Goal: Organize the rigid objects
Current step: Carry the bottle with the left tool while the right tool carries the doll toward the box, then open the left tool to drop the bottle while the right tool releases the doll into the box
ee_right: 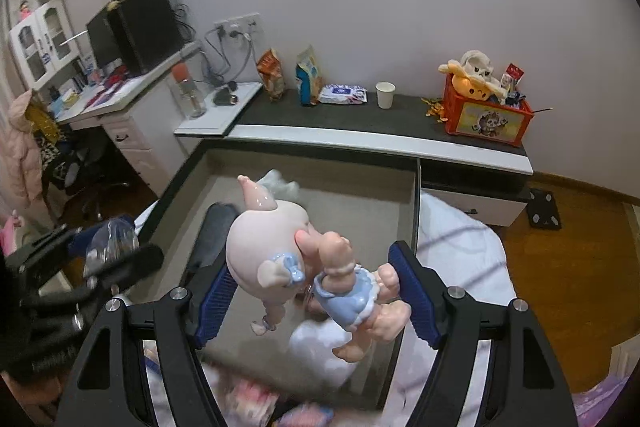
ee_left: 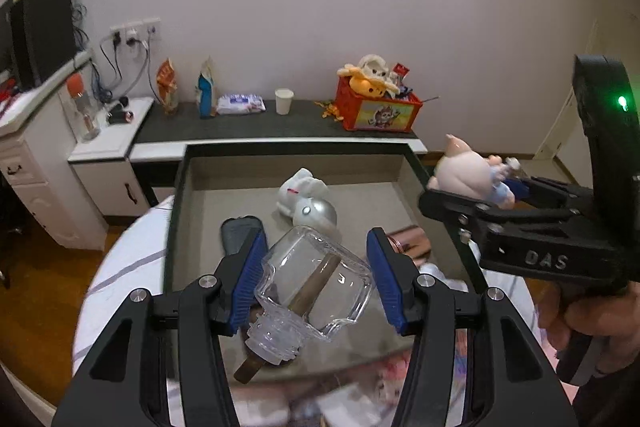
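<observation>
Over the open drawer (ee_left: 184, 187), my left gripper (ee_left: 316, 267) has its fingers spread around a tilted glass bottle (ee_left: 316, 289); my right gripper (ee_right: 316, 291) fingers clasp a pig figurine (ee_right: 304, 259) above the drawer's right edge.

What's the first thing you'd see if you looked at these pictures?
The pig doll in a blue dress, between the right gripper's blue pads over the grey box. Next, the glass bottle with a wooden stick inside, tilted between the left gripper's pads. Far back, a red toy crate on the dark desk.
</observation>
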Motion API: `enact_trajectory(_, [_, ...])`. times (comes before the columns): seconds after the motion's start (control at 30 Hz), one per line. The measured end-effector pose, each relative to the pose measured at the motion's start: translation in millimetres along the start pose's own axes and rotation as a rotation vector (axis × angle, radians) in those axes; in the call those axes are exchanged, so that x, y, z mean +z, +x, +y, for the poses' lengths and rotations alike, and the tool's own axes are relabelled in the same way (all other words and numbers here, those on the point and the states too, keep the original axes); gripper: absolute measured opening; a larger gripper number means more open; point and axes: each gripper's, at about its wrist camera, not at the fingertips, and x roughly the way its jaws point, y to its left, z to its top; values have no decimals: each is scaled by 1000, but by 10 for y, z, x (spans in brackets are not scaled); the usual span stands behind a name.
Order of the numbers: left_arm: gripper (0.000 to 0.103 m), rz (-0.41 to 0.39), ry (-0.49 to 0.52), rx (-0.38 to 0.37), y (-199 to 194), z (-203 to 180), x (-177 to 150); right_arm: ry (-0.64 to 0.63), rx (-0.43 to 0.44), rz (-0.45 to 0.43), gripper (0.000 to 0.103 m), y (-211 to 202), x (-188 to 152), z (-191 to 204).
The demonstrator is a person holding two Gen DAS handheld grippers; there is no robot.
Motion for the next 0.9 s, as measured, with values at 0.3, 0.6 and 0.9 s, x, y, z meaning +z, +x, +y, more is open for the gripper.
enact_trajectory(0.3, [53, 100, 3, 5, 619, -20, -53, 50, -11, 96, 75, 616, 170, -241])
enact_trajectory(0.6, [84, 184, 19, 54, 831, -21, -154, 28, -22, 167, 76, 872, 161, -196])
enact_trajectory(0.9, [102, 145, 13, 102, 593, 23, -187, 69, -18, 128, 93, 723, 166, -172])
